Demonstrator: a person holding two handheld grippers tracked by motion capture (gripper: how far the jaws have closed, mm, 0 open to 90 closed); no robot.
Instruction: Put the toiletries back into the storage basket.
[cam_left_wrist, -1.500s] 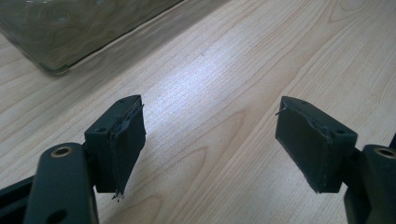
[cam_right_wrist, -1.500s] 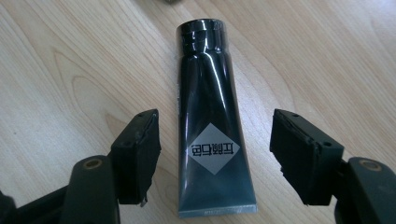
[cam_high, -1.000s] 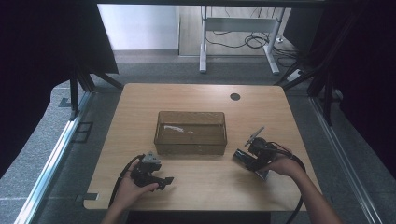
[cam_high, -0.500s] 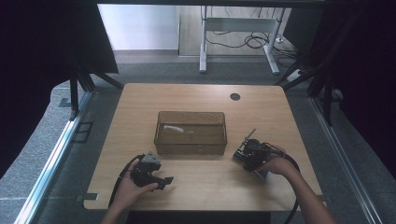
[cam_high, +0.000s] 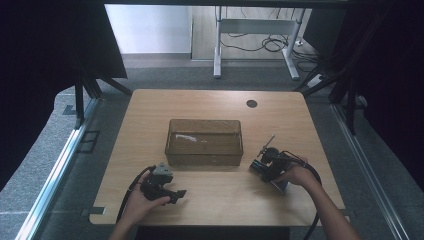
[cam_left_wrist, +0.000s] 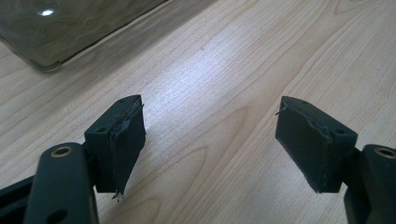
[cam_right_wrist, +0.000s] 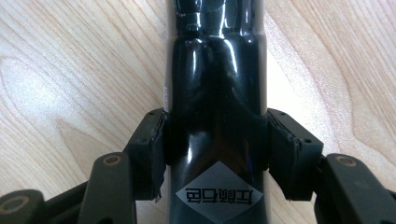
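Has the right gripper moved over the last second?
Yes, slightly. In the high view the right gripper, fingers shut on a dark bottle, has edged toward the table's near edge, judged against the brown bin.

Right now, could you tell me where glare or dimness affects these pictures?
Right gripper view: bright streaks of glare run down the glossy black bottle clamped in the right hand-held gripper. Left gripper view: a pale sheen lies on the table, a bright spot on the tinted bin. High view: dim, the surroundings nearly black.
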